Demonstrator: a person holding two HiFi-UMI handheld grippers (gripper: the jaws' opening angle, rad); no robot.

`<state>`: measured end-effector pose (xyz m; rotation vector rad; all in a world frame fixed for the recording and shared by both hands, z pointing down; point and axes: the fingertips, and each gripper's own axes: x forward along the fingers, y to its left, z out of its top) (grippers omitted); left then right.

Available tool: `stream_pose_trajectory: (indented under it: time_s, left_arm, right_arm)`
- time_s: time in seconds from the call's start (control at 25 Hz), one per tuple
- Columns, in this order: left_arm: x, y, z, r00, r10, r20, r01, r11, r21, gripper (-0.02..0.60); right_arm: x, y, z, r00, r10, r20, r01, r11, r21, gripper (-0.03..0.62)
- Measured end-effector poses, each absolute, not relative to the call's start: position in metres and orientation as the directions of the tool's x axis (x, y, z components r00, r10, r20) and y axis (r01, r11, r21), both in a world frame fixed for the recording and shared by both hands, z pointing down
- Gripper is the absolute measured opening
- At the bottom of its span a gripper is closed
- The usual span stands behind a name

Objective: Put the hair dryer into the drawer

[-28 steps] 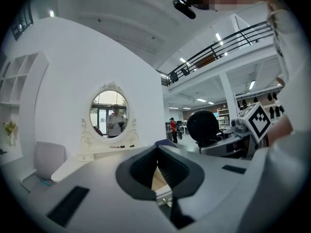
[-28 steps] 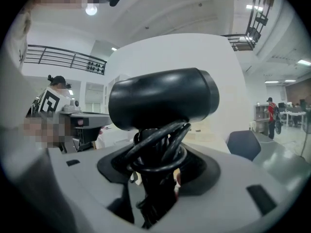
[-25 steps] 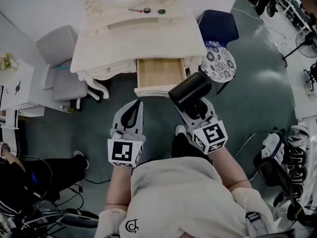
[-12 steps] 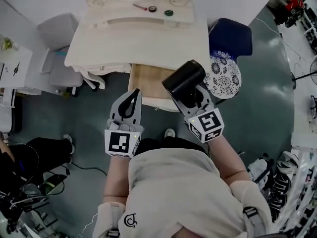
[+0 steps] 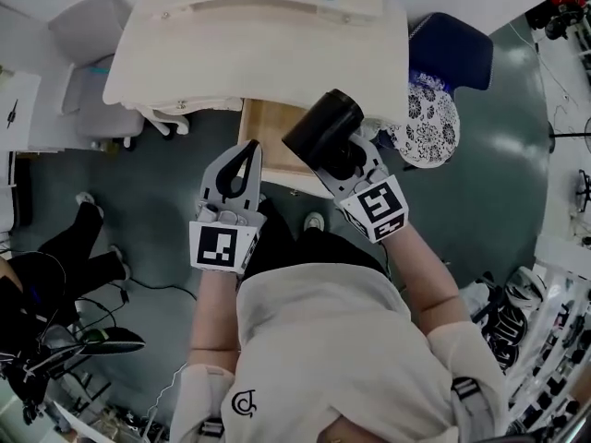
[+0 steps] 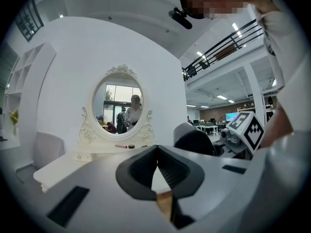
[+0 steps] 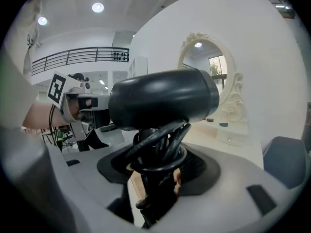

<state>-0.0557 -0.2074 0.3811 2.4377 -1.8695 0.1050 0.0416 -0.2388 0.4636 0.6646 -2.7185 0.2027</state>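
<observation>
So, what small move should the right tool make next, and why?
Probably lower the right tool a little toward the open drawer: it grips the hair dryer by its cord-wrapped handle, and the dryer appears over the drawer's right side, not yet inside.

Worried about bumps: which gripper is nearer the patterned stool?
Right. The right gripper, holding the dryer, is just left of the stool; the left gripper is farther left, past the right one.

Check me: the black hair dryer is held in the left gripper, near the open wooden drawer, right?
No: the right gripper holds the hair dryer, its jaws closed on it, as the right gripper view shows. It is near the open wooden drawer.
</observation>
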Motion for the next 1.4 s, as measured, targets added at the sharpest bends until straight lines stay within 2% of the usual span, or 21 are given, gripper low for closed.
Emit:
stream_pose_trajectory:
  time_s: [0.36, 0.72, 0.96, 1.04, 1.2, 1.4]
  left_arm:
    - [-0.099, -0.231, 0.426, 0.320, -0.929, 0.187, -0.947, -0.319, 0.038, 0.011]
    - [-0.130, -0.231, 0.468, 0.346, -0.911, 0.226, -0.938, -0.343, 0.054, 0.011]
    - [-0.142, -0.225, 0.493, 0.355, -0.893, 0.275, -0.934, -0.352, 0.062, 0.011]
    - [-0.145, -0.221, 0.500, 0.359, -0.887, 0.291, -0.932, -0.356, 0.066, 0.011]
    - [-0.145, -0.214, 0.512, 0.391, -0.855, 0.340, -0.904, -0.426, -0.031, 0.011]
    - [-0.149, -0.213, 0.520, 0.405, -0.844, 0.351, -0.899, -0.437, -0.013, 0.011]
  right_arm:
    - [-0.017, -0.240, 0.562, -0.798, -0.213, 0.564, -0.303, 0.951, -0.070, 0.247]
    - [-0.032, -0.227, 0.688, -0.588, -0.009, 0.809, -0.156, 0.982, -0.103, 0.249]
    - [-0.032, -0.217, 0.747, -0.443, 0.108, 0.890, -0.070, 0.985, -0.155, 0.250]
    - [-0.030, -0.214, 0.761, -0.404, 0.126, 0.906, -0.055, 0.985, -0.161, 0.250]
    - [-0.028, -0.206, 0.778, -0.353, 0.160, 0.922, -0.032, 0.983, -0.183, 0.252]
    - [-0.028, -0.203, 0.797, -0.275, 0.165, 0.947, -0.010, 0.985, -0.175, 0.259]
